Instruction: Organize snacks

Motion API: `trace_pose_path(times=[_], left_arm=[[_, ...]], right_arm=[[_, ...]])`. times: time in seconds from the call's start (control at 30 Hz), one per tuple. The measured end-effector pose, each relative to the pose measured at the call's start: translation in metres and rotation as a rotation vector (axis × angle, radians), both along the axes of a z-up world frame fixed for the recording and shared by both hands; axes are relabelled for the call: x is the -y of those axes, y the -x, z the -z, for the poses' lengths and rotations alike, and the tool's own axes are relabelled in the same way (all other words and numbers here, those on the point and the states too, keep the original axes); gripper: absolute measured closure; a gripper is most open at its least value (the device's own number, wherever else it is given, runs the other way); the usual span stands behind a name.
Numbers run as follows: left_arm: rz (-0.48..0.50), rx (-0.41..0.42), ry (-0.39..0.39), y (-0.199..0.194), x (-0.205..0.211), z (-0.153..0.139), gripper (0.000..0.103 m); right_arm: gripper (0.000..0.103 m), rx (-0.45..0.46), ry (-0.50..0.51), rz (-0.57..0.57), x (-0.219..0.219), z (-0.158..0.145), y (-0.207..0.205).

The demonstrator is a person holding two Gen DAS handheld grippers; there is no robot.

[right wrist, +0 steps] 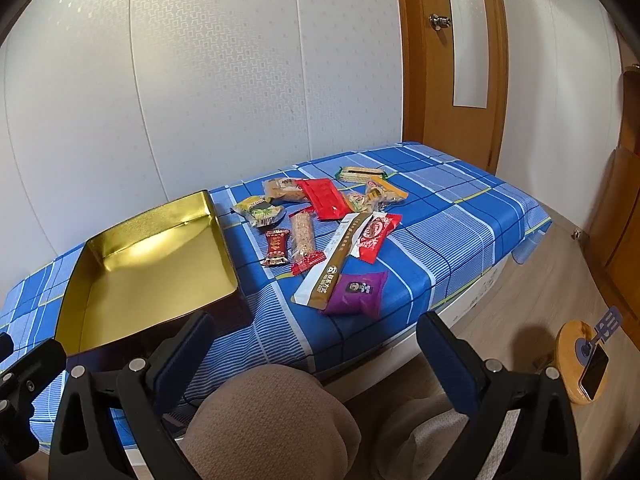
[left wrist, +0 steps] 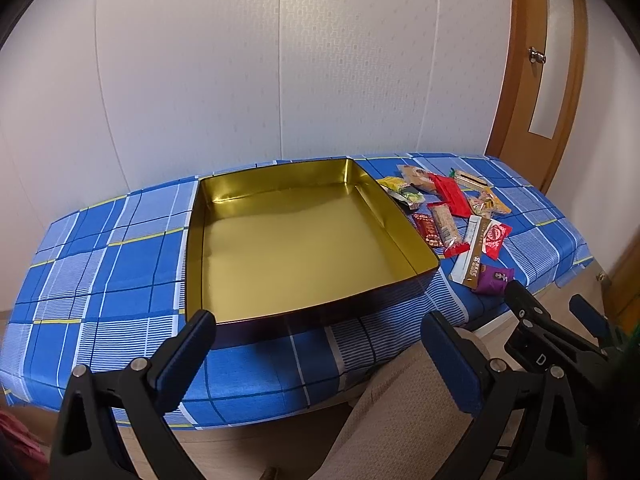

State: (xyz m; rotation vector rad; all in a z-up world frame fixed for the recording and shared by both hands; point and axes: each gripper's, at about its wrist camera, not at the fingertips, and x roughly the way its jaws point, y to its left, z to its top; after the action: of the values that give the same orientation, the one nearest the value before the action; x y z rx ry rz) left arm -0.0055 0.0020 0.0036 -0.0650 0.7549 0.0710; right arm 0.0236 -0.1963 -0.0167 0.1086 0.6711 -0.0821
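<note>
Against a pale papered wall beside a wooden door (right wrist: 448, 80), a desk (left wrist: 100, 248) under blue checked cloth carries an empty gold tin (left wrist: 304, 240) with snacks (right wrist: 328, 232) scattered just right of it, while the left claw (left wrist: 320, 352) and right claw (right wrist: 316, 352) both gape empty at the near edge.

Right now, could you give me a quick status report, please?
Left gripper and right gripper open, empty, short of the table. Tin empty; snacks loose beside it. Nothing in the way.

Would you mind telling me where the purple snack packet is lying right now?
In the right wrist view, the purple packet lies near the table's front edge, touching the long brown-and-white packet, right of the gold tin.
</note>
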Motion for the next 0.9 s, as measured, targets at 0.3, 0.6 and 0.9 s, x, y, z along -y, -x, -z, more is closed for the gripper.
trace_pose_path(times=[0.3,0.6,0.9], left_arm=[[0.004,-0.002,0.001,-0.0001,0.0004,0.0005,0.000],[0.007,0.003,0.002,0.0013,0.0012,0.0004,0.000],[0.011,0.001,-0.002,0.0011,0.0036,0.0001,0.000]], right_arm=[[0.000,-0.002,-0.002,0.002,0.0004,0.0009,0.0002],[0.001,-0.004,0.002,-0.001,-0.0002,0.0009,-0.0007],[0.001,-0.005,0.003,-0.002,0.0007,0.0000,-0.0011]])
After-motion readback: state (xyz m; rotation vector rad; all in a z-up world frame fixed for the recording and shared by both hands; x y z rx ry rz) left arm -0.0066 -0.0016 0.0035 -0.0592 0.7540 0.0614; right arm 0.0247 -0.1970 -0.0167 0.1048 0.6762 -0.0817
